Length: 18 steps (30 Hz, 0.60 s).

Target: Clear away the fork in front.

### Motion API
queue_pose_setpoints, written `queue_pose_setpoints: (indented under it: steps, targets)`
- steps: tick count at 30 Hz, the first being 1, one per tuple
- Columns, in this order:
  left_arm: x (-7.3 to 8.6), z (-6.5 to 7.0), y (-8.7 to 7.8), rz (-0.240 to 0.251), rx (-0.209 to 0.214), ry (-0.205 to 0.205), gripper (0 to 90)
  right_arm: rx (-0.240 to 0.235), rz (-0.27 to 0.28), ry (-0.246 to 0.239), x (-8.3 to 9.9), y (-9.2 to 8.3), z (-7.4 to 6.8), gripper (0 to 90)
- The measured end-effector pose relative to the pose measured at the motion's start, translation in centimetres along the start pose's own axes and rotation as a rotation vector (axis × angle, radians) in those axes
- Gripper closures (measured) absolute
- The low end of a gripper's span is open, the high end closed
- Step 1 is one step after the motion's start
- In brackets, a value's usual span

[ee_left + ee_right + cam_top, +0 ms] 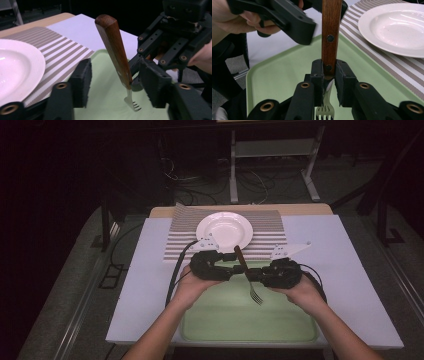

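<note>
One fork (329,45), one plate (224,230), one tray (220,317). Right gripper (329,75) clamps the fork above the tray; left gripper (113,82) half-open, jaws flanking the handle untouched.

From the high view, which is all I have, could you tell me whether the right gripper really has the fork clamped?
Observer: Yes. In the right gripper view, the right gripper is shut on the fork, at the bottom of its wooden handle.
Operator: Thank you. Has the left gripper gripped it as well?
Observer: No. In the left gripper view, the left gripper is open. Its pads stand on either side of the handle, with a gap on each side.
</note>
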<state>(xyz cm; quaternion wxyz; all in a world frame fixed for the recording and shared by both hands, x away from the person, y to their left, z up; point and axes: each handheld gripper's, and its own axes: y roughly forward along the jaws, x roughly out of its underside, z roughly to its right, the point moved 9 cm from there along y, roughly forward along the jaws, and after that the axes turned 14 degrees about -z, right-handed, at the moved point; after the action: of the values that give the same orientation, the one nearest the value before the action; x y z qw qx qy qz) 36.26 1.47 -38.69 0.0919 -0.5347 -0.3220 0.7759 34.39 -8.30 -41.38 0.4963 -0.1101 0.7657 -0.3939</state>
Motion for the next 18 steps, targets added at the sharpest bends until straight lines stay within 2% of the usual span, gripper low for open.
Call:
queue_pose_setpoints:
  steps: [3, 8, 13, 18]
  targets:
    - [-0.08, 0.18, 0.05, 0.009, 0.011, -0.008, 54.2, -0.002, -0.004, -0.006, -0.1, 0.41, -0.23, 76.6]
    - [-0.05, 0.44, 0.39, 0.005, 0.019, -0.023, 61.0, 0.0, -0.003, -0.009, -0.17, 0.57, -0.4, 76.6]
    - [-0.11, 0.56, 0.51, 0.015, 0.02, -0.036, 71.7, 0.004, 0.0, -0.012, -0.28, 0.61, -0.55, 76.6]
    - [-0.17, 0.63, 0.39, 0.023, 0.035, -0.036, 73.7, 0.009, 0.003, -0.015, -0.41, 0.63, -0.67, 76.6]
